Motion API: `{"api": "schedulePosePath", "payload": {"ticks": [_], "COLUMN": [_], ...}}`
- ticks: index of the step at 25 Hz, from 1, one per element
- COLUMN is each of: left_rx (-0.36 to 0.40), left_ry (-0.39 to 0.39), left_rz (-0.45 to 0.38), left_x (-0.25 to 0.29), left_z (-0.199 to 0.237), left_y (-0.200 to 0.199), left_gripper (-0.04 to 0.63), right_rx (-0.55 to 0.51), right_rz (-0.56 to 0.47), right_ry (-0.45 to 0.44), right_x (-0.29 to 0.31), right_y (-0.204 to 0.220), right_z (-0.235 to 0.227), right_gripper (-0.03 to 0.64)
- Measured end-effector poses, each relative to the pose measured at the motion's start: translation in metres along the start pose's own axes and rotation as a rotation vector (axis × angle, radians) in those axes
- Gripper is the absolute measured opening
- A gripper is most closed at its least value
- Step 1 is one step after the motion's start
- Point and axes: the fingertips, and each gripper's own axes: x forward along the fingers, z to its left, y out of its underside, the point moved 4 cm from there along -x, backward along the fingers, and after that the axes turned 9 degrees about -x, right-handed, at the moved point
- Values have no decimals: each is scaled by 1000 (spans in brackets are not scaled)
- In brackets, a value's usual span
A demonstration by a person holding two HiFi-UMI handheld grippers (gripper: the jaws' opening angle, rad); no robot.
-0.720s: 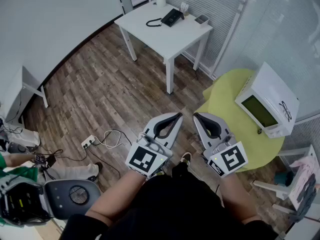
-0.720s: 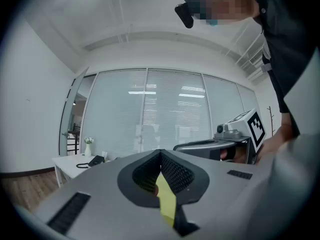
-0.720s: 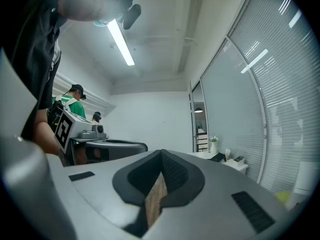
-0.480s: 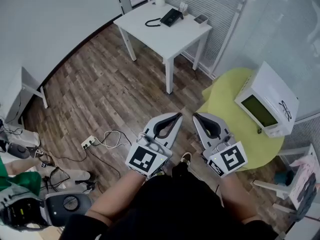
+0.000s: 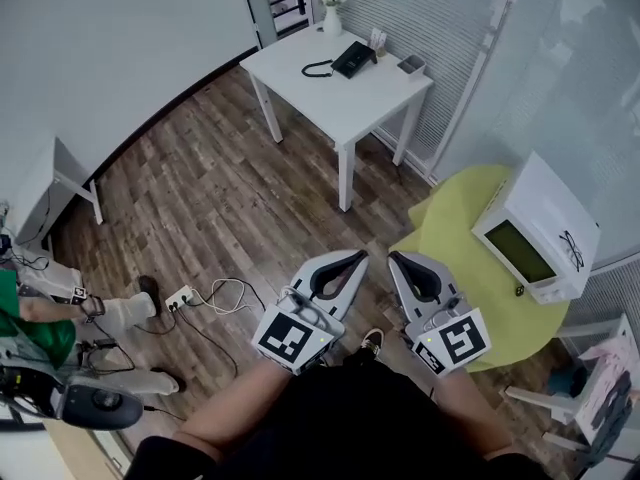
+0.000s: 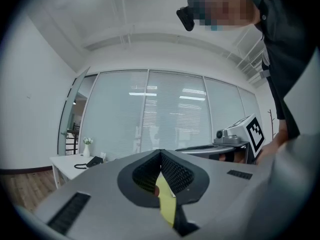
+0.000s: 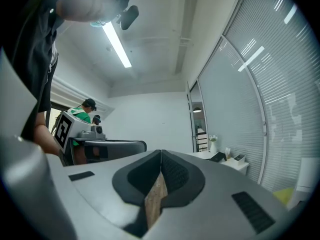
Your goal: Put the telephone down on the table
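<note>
- Bystander at far left has shifted since earlier.
- My left gripper and right gripper: jaws together, empty.
- Phone lies on the white surface, well apart from both.

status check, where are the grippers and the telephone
Left gripper shut, empty. Right gripper shut, empty. Telephone on white table, far across the room. Wood floor between; yellow table off right.
</note>
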Motion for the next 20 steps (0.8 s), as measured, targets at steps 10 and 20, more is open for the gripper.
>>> {"api": "schedulePosePath", "payload": {"ticks": [10, 20], "left_rx": [33, 27], "left_ry": [-101, -162], "left_rz": [0, 10], "left_x": [21, 27], "left_z": [8, 49], "left_y": [-6, -7], "left_gripper": [6, 6], "right_rx": [-5, 6], "right_rz": [-57, -33], "right_ry": [-103, -152], "right_x": [8, 53], "right_y": [-6, 8], "right_z": [-26, -38], "right_gripper": [21, 21]}}
